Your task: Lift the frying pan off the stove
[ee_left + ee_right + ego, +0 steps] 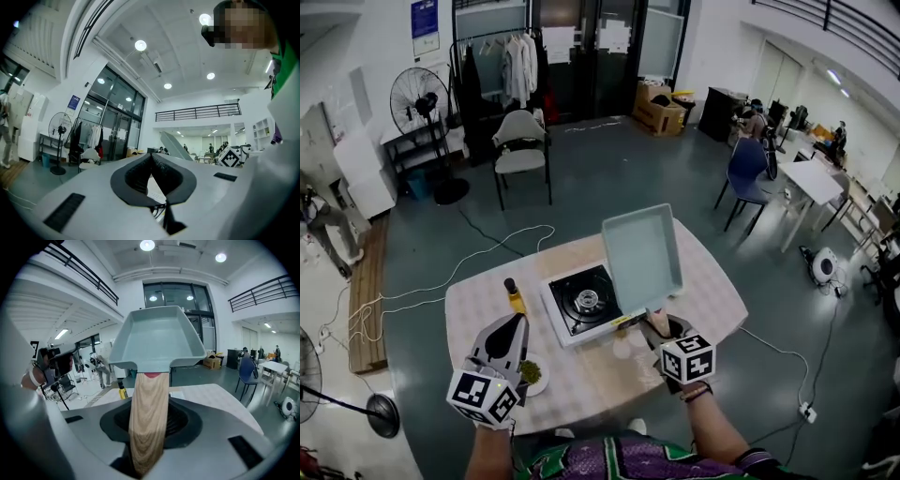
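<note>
1. Clamps the right gripper [656, 323] on the frying pan's [642, 255] wooden handle [149, 413], jaws partly apart around it.
2. Holds the frying pan tilted, clear of the stove [581, 302], above the tabletop's [717, 295] far right side.
3. Hovers the left gripper [517, 326], jaws together and empty, over the near left edge.

The square grey-green frying pan [642, 255] is tilting steeply upward, its wooden handle lowest. The white single-burner stove [581, 302] is sitting just left of it.
</note>
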Action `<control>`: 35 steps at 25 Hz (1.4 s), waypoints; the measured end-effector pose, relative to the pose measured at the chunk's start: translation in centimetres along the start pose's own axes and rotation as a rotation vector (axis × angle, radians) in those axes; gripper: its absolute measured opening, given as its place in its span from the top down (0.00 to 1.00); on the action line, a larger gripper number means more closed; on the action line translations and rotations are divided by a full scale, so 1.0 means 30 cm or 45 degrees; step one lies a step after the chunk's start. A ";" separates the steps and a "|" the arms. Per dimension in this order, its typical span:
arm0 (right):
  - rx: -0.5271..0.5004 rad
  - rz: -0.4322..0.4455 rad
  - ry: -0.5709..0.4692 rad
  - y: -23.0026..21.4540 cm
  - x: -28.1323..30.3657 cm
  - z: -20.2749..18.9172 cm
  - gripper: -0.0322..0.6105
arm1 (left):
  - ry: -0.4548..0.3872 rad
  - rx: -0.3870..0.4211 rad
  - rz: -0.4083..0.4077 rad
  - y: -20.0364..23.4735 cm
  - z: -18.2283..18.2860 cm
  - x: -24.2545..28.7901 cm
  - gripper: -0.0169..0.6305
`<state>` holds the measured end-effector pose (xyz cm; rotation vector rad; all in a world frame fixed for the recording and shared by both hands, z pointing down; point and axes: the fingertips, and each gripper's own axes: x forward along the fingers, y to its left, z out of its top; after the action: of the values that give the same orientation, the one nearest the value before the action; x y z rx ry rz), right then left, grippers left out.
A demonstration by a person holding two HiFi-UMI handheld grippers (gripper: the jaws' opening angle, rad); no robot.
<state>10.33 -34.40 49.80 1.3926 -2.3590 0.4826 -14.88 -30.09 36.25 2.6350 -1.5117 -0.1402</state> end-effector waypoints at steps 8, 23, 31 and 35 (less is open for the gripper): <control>-0.024 0.057 -0.209 -0.101 -0.189 0.175 0.75 | -0.040 0.029 0.070 -0.119 0.053 0.049 0.94; -0.007 0.096 -0.429 -0.178 -0.321 0.402 0.75 | -0.111 0.215 0.160 -0.219 0.188 0.085 0.94; -0.037 0.083 -0.436 -0.177 -0.321 0.419 0.75 | -0.153 0.150 0.194 -0.212 0.211 0.069 0.94; -0.038 0.086 -0.431 -0.172 -0.312 0.425 0.75 | -0.150 0.150 0.189 -0.217 0.219 0.069 0.94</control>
<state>17.44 -35.52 34.80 1.4834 -2.6734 0.2412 -9.13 -28.87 28.82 2.6319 -1.8004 -0.2042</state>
